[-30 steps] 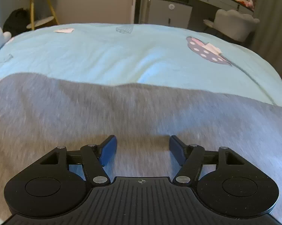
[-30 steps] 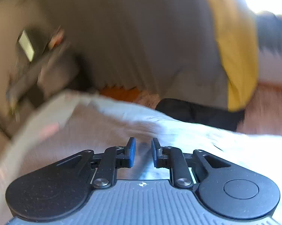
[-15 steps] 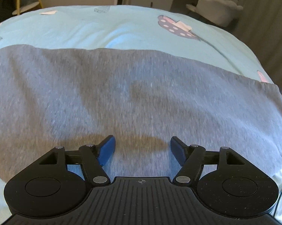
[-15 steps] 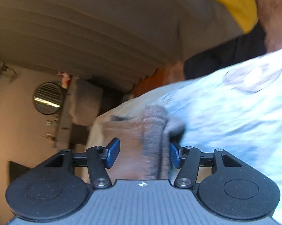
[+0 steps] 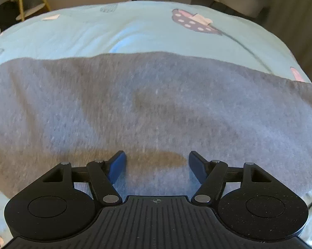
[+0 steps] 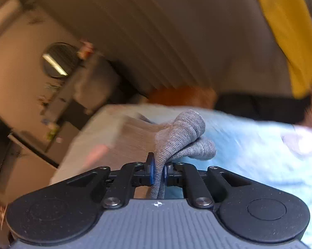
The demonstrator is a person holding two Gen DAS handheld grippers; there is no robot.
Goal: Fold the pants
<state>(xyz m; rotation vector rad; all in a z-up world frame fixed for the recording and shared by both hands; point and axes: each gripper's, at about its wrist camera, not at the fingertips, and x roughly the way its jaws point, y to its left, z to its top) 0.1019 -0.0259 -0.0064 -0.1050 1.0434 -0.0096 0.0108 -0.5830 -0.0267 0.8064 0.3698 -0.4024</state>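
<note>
Bedroom setup: light blue bedsheet (image 5: 135,31) with grey pants (image 5: 156,108) spread flat across it. I see my left gripper (image 5: 157,161) hovering just over the cloth, jaws wide apart, gripping nothing. My right gripper (image 6: 158,171) is clenched on a bunched fold of the pants edge (image 6: 182,137). Risks as I judge them: thick bunch slips out mid-lift, or unpinned left side drags and the fold goes crooked.
</note>
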